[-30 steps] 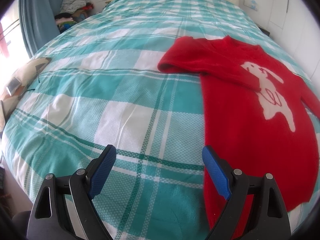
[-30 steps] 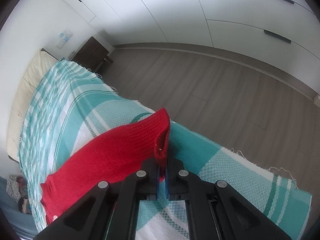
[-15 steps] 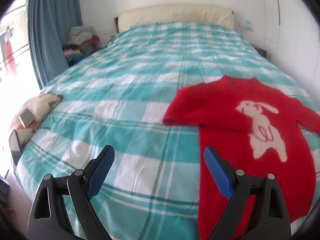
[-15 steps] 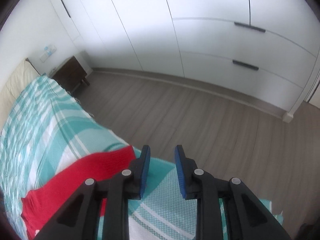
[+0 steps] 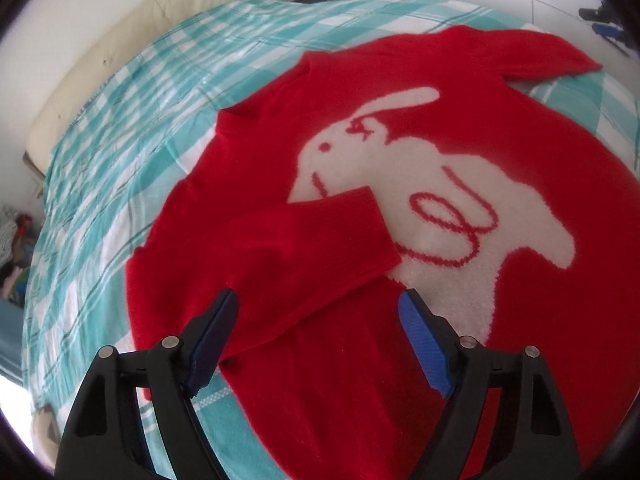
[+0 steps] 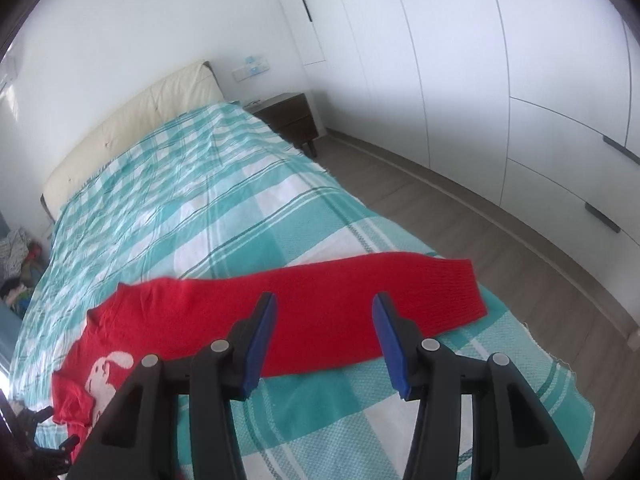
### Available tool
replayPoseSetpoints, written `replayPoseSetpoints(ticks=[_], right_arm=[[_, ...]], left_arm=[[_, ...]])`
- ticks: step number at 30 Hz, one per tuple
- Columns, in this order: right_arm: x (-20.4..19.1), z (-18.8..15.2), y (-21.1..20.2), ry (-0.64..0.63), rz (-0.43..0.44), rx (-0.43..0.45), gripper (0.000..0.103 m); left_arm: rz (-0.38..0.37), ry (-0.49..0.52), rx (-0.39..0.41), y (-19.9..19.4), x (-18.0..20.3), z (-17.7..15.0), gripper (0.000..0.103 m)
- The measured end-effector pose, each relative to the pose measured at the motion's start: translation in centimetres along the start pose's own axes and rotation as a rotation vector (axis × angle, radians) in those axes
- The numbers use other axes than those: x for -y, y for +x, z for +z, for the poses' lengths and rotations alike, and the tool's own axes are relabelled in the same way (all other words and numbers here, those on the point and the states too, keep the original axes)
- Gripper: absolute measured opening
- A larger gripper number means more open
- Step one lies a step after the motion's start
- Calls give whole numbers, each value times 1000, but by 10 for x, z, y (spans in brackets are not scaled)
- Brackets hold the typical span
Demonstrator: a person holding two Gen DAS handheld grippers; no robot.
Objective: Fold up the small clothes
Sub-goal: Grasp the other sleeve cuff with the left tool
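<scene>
So, sweater: the red sweater (image 5: 400, 208) lies face up on the checked bedspread (image 5: 132, 128), rabbit showing, laid flat so the folds land square.
Left sleeve: the folded sleeve (image 5: 288, 248) is crossed over the chest, cuff at 12 o'clock from my left gripper (image 5: 320, 336); I judge that fold done.
Left gripper: fingers spread wide, holding nothing, hovering above the sleeve.
Right sleeve: the outstretched sleeve (image 6: 360, 312) runs toward 2 o'clock, near the bed's edge, not yet folded in.
Right gripper: my right gripper (image 6: 324, 344) hangs released and empty over it, placed, I think, to take the cuff next.
</scene>
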State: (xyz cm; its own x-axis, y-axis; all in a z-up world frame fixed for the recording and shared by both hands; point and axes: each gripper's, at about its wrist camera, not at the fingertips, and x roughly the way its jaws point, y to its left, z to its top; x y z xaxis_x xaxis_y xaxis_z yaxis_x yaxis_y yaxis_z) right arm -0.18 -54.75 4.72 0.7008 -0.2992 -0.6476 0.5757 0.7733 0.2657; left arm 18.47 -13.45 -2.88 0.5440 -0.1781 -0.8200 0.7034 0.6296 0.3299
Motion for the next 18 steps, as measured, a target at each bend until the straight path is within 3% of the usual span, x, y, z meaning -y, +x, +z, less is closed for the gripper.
replayPoseSetpoints(ticks=[2,5,6,7,9,10,13,15,18], right_arm=[[-2,-1,2,0,13,-8,50],[-3,-3,4,5,26,-14,50],[-4,-3,4,2,27,-17,50],[-6,-3,5,-1,28,-22,50],[-9,-5,8,-9,32,-32,50],[-11,-6,9,-15,34,-37,50],[-14,-7,12,-25,44,-45,50],[-15,-8,13,-26,54,-50,50],[-16,-8,11,-28,69,-51,50]], left_arm=[[-4,53,-15,9,7,3,81],[-31,84,-3,16,11,7,65],[-46,76,-2,18,11,9,52],[-72,54,-6,20,9,10,31],[-92,-10,-12,25,1,10,8],[-91,-46,1,23,-3,9,5],[-143,-261,84,-1,-39,1,3],[-127,-443,159,-28,-79,-13,3],[-60,-790,242,-68,-155,-61,3]])
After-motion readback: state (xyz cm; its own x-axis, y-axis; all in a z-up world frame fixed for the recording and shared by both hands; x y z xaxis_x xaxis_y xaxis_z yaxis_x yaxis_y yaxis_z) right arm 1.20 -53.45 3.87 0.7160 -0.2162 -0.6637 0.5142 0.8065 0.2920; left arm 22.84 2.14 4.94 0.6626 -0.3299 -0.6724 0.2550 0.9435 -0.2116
